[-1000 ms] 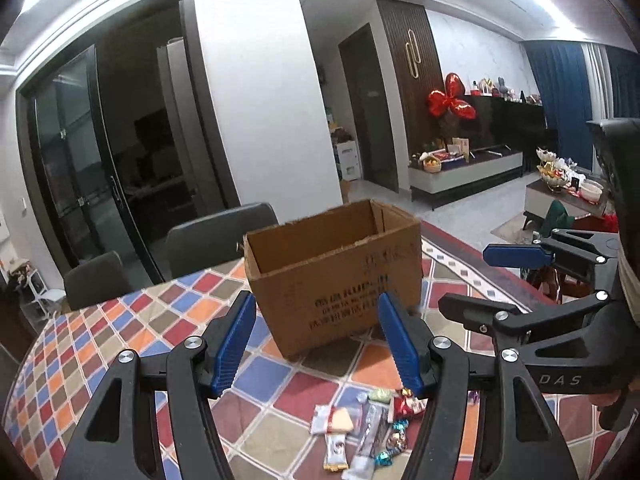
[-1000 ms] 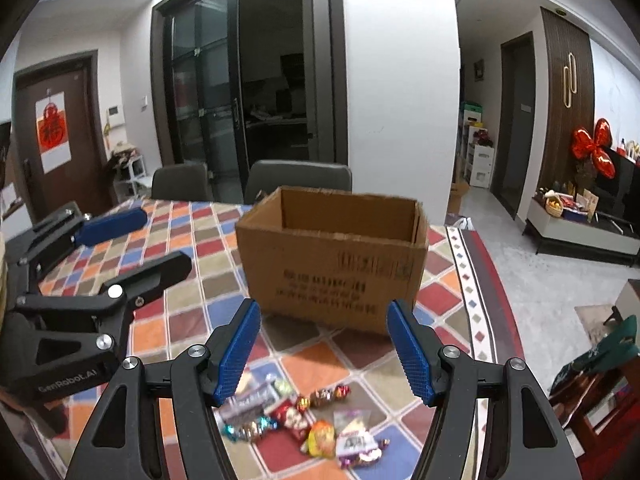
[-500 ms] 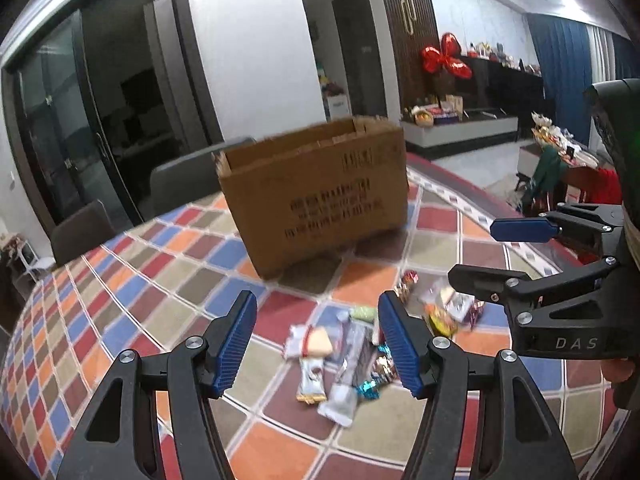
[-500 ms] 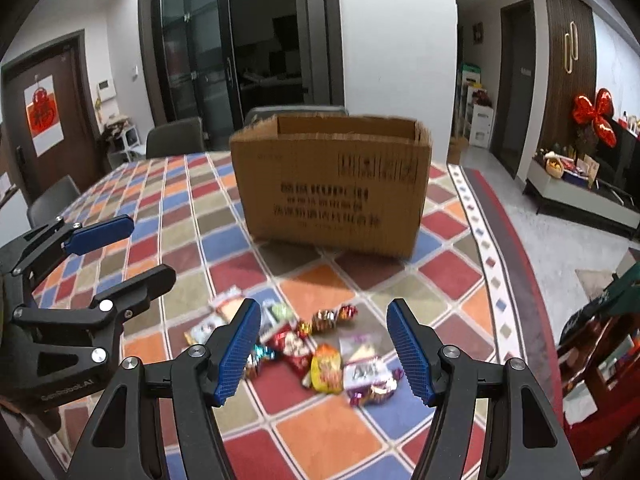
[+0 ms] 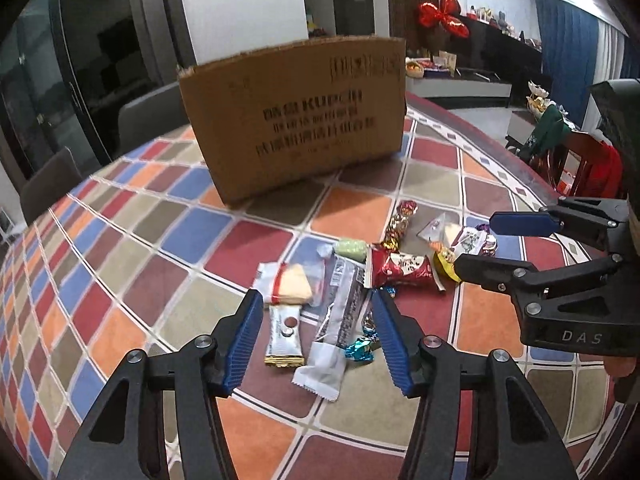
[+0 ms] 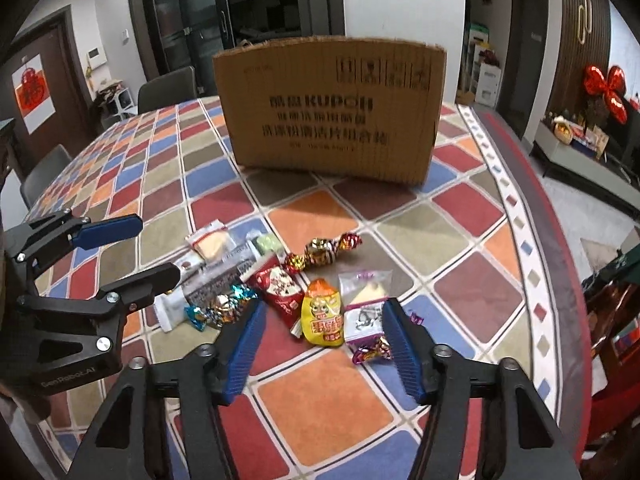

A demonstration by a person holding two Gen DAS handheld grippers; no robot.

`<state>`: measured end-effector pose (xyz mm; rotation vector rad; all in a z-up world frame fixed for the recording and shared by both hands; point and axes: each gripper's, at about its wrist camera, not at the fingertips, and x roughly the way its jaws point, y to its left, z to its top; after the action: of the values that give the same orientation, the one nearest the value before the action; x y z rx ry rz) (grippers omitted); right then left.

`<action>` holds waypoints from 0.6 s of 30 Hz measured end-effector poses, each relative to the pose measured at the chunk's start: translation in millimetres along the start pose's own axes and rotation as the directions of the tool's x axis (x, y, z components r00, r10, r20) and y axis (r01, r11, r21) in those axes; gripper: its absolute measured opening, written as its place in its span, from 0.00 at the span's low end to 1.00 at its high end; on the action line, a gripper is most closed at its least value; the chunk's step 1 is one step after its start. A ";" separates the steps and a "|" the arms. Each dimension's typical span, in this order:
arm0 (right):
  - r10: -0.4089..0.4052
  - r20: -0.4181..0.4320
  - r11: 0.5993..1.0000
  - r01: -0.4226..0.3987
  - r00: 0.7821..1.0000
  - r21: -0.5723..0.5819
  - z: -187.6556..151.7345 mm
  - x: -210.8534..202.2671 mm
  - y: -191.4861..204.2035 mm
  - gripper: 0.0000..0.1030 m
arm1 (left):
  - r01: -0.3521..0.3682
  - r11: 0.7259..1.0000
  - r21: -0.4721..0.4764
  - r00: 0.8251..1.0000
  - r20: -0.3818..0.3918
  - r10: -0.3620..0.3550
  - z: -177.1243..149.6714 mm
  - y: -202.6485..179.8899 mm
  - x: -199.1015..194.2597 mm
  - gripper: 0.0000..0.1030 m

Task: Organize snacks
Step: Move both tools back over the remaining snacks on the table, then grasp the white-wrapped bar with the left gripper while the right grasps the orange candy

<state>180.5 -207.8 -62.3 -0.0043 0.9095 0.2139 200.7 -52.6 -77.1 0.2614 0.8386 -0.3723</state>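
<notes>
A pile of wrapped snacks lies on the checkered tablecloth in front of a brown cardboard box, which also shows in the right wrist view. My left gripper is open, low over a long grey-and-white bar and a small white packet. My right gripper is open, just above a yellow packet, with a red packet to its left and a clear cake packet to its right. Each gripper shows in the other's view, the right one and the left one.
Grey chairs stand behind the table. The table's right edge curves close to the snacks. A red chair is at the right. A clear sandwich-cake packet and gold-wrapped candies lie in the pile.
Both grippers have dropped lower and moved closer to the snack pile. The box now looks taller and its open top is out of sight. Both stay open.
</notes>
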 end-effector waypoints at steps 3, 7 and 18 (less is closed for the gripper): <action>0.018 -0.029 1.000 -0.018 0.999 0.026 -2.0 8.4 -3.7 0.52 | 0.023 1.000 -0.001 0.999 -0.032 -0.023 0.6 -1.0 10.0 0.50; 0.040 -0.058 0.999 -0.038 0.997 0.038 -2.3 17.0 -5.2 0.46 | 0.043 0.999 -0.016 0.997 -0.063 -0.044 1.7 0.5 21.6 0.47; 0.071 -0.104 0.997 -0.066 0.992 0.043 1.2 35.8 -6.1 0.40 | 0.105 0.991 -0.081 0.988 -0.108 -0.113 3.5 6.7 44.0 0.43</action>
<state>203.9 -207.1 -90.1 0.0530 1.0200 0.2613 232.7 -57.3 -107.9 0.1676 0.9789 -0.4302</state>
